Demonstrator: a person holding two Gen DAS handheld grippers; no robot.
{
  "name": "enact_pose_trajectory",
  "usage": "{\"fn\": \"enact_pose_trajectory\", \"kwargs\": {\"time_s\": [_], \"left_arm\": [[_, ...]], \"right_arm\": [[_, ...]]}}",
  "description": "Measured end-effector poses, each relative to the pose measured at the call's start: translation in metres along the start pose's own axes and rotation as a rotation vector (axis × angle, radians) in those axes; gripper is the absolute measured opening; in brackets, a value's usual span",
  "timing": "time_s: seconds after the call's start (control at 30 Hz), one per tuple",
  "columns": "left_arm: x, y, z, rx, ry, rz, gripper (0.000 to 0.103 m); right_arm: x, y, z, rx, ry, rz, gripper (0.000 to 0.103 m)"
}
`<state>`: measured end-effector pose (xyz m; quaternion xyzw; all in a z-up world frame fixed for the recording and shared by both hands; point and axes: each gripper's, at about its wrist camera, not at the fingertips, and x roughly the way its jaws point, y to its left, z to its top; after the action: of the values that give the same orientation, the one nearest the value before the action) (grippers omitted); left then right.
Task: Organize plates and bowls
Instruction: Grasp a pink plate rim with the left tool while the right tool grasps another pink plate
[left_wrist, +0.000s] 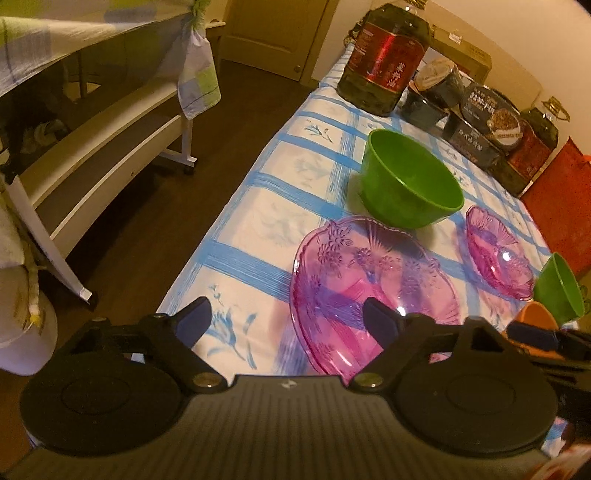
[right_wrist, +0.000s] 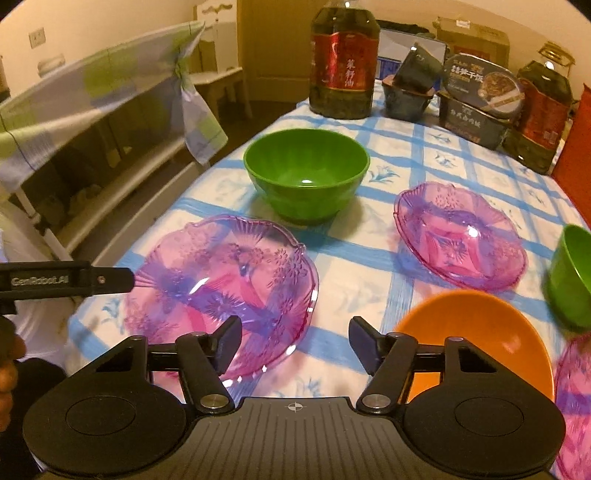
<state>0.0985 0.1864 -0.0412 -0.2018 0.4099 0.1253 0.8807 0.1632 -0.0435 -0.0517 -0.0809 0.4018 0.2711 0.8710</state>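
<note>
Left wrist view: the left gripper (left_wrist: 286, 319) is hovering with jaws spread and empty at the table edge (left_wrist: 229, 206); two pink plates (left_wrist: 373, 291) and two green bowls (left_wrist: 410, 181) are showing.

Right wrist view: the right gripper (right_wrist: 295, 341) is gaping empty; an orange bowl (right_wrist: 476, 325) is sitting partly hidden; a third pink plate (right_wrist: 576, 406) is being cropped.

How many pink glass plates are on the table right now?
3. One large pink plate near the left edge, one smaller pink plate right of the big green bowl, and a third pink plate cut off at the right edge. More may be out of view.
</note>
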Motion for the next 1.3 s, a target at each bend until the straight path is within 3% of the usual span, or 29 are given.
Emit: {"fn": "enact_pose_trajectory", "kwargs": {"time_s": [0.13, 0.27, 0.43, 0.57, 0.7, 1.1, 1.3], "left_arm": [[0.012, 0.002, 0.001, 0.029, 0.012, -0.008, 0.065], [0.018, 0.000, 0.000, 0.059, 0.019, -0.029, 0.039], [0.021, -0.006, -0.003, 0.096, 0.022, -0.040, 0.029], [0.025, -0.007, -0.004, 0.090, 0.034, -0.052, 0.018], [0.023, -0.009, -0.004, 0.100, 0.031, -0.049, 0.012], [-0.016, -0.026, 0.008, 0.152, -0.024, -0.013, 0.012], [-0.041, -0.057, 0.028, 0.194, -0.073, -0.051, 0.012]], "right_arm": [[0.022, 0.001, 0.006, -0.016, 0.031, -0.036, 0.060], [0.037, 0.000, 0.009, -0.019, 0.057, -0.059, 0.050], [0.048, -0.004, 0.010, -0.018, 0.072, -0.067, 0.043], [0.053, -0.006, 0.009, -0.019, 0.077, -0.069, 0.028], [0.053, -0.005, 0.009, -0.022, 0.071, -0.057, 0.012], [0.010, -0.008, 0.021, 0.047, 0.005, -0.009, 0.010], [-0.026, -0.027, 0.034, 0.097, -0.069, -0.028, 0.010]]}}
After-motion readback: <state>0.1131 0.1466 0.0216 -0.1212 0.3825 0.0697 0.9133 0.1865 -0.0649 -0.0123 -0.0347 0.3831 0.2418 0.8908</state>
